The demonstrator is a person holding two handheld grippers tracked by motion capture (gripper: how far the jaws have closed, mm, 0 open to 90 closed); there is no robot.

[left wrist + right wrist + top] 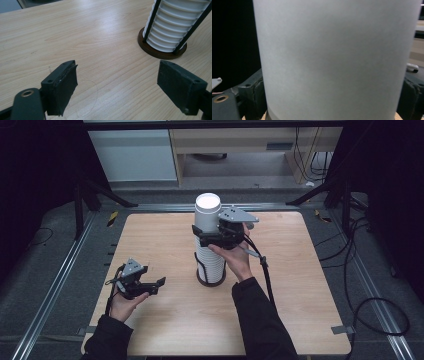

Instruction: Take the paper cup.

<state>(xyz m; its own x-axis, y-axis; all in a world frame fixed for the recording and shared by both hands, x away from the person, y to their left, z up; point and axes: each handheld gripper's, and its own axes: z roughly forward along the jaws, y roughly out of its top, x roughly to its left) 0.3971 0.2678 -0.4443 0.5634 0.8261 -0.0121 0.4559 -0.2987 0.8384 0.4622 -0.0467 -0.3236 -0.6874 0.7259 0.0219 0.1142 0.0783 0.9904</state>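
We held the top cup (207,212) with our right gripper (212,231); our left gripper (150,287) was open and empty. Next, we probably had to lift it straight up from the stack (210,262).

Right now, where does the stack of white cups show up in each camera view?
High view: cup stack stands mid-table in its black rack, the right gripper around its top cup.
Left gripper view: upper right, the stack's lower part on the round brown base.
Right gripper view: the top cup's white wall fills the middle, between the jaws.
Shared landmark: the wooden table.
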